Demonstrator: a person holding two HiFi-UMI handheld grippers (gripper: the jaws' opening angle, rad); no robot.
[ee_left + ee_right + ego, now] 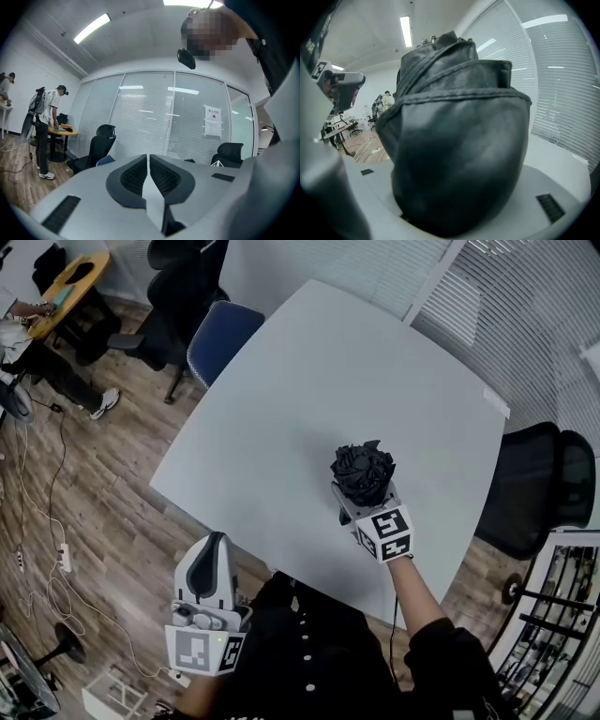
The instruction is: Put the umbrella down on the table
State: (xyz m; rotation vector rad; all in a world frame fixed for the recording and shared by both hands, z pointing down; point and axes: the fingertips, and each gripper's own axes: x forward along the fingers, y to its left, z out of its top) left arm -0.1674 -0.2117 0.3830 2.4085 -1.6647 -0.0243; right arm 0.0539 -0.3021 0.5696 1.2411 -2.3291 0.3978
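Seemingly upright, tip end up, umbrella (362, 471) clamped in right gripper (365, 496); left gripper (148, 165) closed.

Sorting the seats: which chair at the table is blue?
The blue chair at the table's far-left edge; the office chair behind it and the right-hand chair are black.

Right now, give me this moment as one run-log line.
right gripper: shut on folded black fabric umbrella, over white table | left gripper: shut, empty
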